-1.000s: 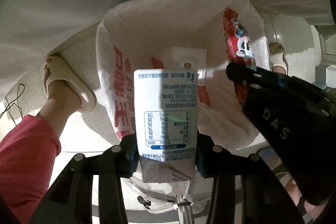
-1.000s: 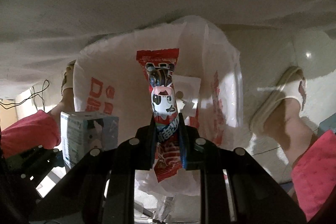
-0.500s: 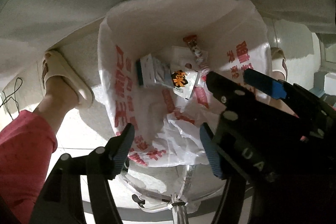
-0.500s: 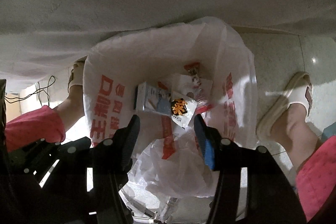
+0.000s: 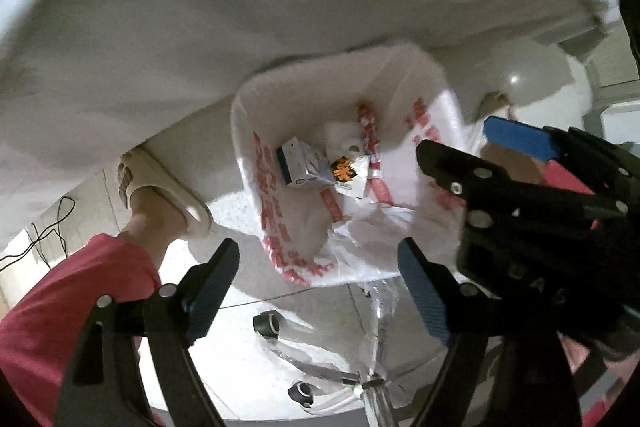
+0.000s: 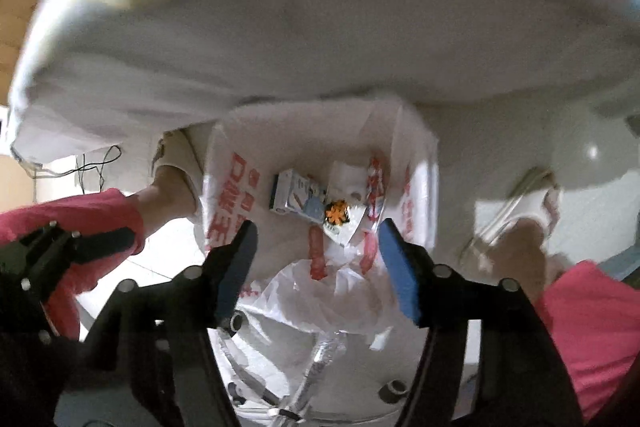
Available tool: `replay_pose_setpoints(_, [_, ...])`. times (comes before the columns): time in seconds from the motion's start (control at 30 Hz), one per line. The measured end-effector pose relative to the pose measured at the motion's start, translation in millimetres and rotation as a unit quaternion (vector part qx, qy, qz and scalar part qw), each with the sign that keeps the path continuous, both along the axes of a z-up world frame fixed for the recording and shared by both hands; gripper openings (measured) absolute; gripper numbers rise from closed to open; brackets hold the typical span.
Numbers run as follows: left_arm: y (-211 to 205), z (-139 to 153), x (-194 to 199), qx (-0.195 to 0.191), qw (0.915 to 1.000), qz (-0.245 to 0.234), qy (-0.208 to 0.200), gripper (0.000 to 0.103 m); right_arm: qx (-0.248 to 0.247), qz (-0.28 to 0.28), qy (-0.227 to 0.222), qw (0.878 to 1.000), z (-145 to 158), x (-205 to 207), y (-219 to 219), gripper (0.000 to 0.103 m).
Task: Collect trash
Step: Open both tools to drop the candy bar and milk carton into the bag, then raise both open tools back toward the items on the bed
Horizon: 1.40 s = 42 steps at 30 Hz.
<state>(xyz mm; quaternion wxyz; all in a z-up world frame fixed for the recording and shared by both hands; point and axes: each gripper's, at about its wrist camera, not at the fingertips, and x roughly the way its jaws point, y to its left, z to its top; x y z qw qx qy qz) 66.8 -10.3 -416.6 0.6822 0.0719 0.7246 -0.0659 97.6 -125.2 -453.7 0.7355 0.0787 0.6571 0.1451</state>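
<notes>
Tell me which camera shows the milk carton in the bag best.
The left wrist view: the milk carton lies sharp and unobstructed inside the trash bag. The right wrist view also shows the whole carton, but motion blur softens it.

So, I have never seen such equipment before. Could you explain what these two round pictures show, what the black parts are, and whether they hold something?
A person carries two hand-held tools, each with a camera looking along its two fingers. One picture comes from the left gripper, the other from the right gripper. Both are open and hold nothing. Below them a white plastic bag with red print stands open. Inside lie a small carton, a red snack wrapper and a packet with an orange mark. The person's foot in a beige slipper stands beside the bag.
</notes>
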Motion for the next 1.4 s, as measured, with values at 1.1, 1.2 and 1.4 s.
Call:
replay_pose_setpoints(1.1, [9.0,324.7,166.3,-0.046,0.9513,-0.267,-0.147,0.094,-0.052,0.216,-0.244,0.944,383.7,103.7,-30.4,0.092])
replay_pose_setpoints(1.2, [7.9,305.0,187.7,-0.047,0.9468,-0.29,-0.132,0.094,-0.053,0.222,-0.231,0.946,367.9,126.9,-22.8,0.092])
replay_pose_setpoints(1.4, [6.7,258.0,225.1,-0.031,0.9477,-0.301,-0.102,0.094,-0.051,0.211,-0.202,0.955,323.7,170.5,-15.5,0.092])
